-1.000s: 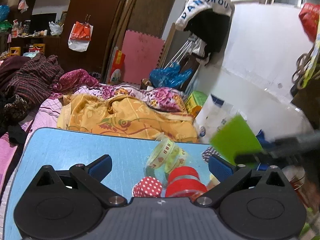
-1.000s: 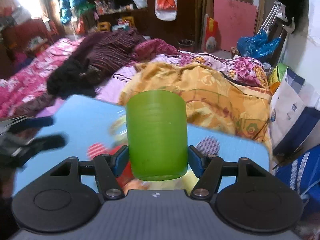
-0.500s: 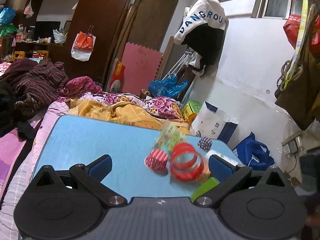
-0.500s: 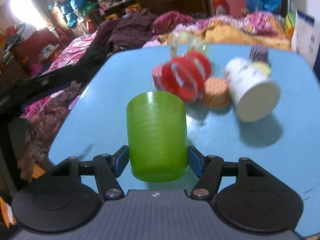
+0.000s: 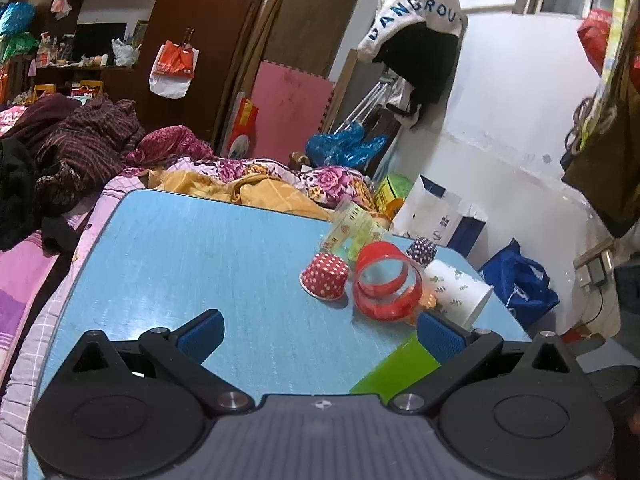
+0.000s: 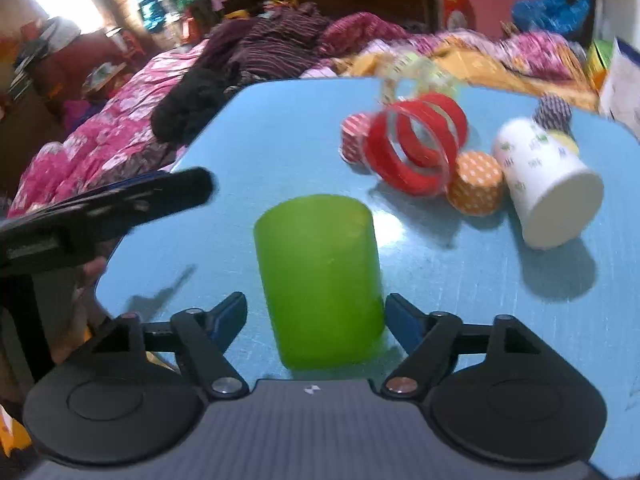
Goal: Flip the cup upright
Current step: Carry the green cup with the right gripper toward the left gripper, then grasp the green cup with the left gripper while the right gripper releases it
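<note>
The green plastic cup (image 6: 320, 280) stands on the blue table (image 6: 280, 152) between the fingers of my right gripper (image 6: 316, 316). The jaws are spread and a gap shows on the cup's left side, so the gripper is open. I see the cup's closed end toward the far side; its other end is hidden behind the gripper body. In the left wrist view the cup (image 5: 396, 372) shows at the lower right, behind the right finger. My left gripper (image 5: 320, 336) is open and empty over the table's near side.
A white paper cup (image 6: 548, 188) lies on its side at the right. Red tape rolls (image 6: 416, 148), red-dotted (image 5: 325, 275) and orange-dotted (image 6: 476, 188) cupcake liners and a clear tape roll (image 5: 352, 228) cluster beyond. A bed with blankets (image 5: 248, 188) lies behind the table.
My right gripper brought the green cup down from the air onto the table, then its jaws spread away from the cup. The left gripper's view dropped toward the table.
</note>
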A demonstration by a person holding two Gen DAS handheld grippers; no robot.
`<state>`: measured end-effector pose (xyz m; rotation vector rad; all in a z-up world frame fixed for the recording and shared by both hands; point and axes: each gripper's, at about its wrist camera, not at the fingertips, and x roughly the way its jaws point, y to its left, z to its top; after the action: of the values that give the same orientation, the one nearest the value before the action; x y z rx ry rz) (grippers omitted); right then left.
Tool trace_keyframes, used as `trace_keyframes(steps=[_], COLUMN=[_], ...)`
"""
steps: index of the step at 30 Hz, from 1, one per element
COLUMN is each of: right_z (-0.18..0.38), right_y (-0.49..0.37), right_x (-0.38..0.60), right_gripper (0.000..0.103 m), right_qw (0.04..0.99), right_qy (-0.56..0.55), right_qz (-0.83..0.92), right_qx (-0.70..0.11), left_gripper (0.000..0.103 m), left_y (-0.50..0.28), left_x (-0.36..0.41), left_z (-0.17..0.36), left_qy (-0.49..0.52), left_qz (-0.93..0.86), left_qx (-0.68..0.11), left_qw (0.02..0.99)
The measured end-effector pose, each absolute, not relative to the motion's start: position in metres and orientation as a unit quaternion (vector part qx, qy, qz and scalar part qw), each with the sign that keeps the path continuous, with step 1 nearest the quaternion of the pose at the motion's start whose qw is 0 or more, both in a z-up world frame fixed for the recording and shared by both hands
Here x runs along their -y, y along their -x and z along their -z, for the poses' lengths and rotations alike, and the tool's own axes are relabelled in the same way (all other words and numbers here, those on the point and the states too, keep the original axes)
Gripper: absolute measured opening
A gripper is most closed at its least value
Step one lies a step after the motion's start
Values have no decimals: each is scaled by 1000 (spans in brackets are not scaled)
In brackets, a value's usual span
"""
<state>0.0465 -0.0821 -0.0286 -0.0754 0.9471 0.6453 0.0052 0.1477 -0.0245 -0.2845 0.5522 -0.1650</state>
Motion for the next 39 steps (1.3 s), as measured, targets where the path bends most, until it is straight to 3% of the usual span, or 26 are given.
trace_keyframes(steps=[17, 21, 25, 39], right_z=[37, 42, 45, 32], right_y=[-21, -17, -8, 11], right_x=[124, 154, 163, 42], right_gripper=[87, 87, 87, 87], right_qw=[823, 825, 836, 813], right_qy=[49, 30, 34, 286], right_qz=[-413, -416, -409, -396], right_qx=[-388, -381, -363, -317], left_gripper=[103, 103, 103, 103], left_y=[61, 57, 62, 81], left_x=[-95, -70, -75, -140], left_z=[42, 33, 33, 30], left_qy=[208, 135, 137, 189], left_qz=[48, 44, 37, 18], left_qx=[-330, -327, -326, -282], left_qw=[920, 934, 935, 940])
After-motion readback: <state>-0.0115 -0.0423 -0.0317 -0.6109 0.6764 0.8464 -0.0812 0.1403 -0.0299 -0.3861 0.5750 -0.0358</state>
